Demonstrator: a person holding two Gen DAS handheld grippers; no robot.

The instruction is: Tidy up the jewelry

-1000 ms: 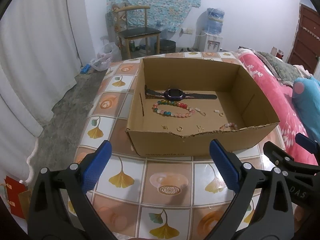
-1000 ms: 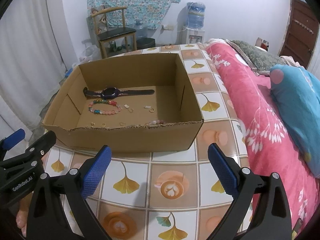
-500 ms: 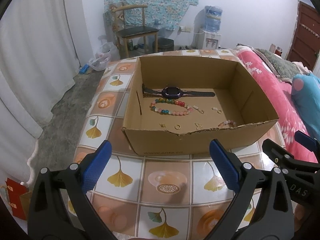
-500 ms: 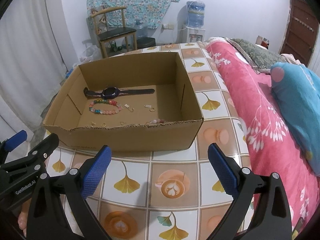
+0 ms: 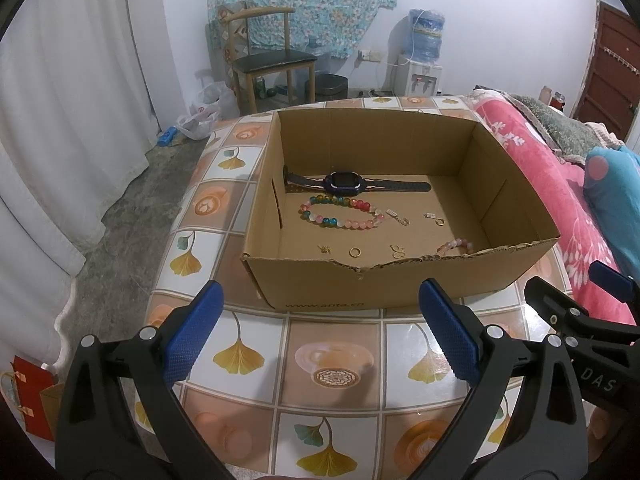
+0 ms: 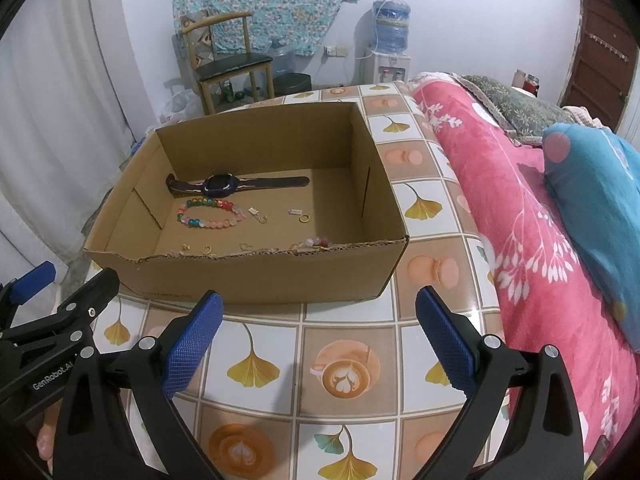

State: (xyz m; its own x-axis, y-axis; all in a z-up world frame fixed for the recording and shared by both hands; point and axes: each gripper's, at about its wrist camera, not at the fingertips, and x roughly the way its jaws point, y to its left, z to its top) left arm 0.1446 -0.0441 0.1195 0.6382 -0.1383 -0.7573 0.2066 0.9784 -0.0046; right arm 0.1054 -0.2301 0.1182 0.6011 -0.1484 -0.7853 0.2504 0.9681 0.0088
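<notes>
claws: left claw (image 5: pixel 320 336) and right claw (image 6: pixel 316 332) wide open, empty | risk: tiny gold ring (image 5: pixel 354 251) near cardboard box (image 5: pixel 360 292) front wall may slip the pads

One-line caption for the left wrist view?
Open left gripper over the tiled table, facing a cardboard box holding a watch, bead bracelet and rings.
</notes>
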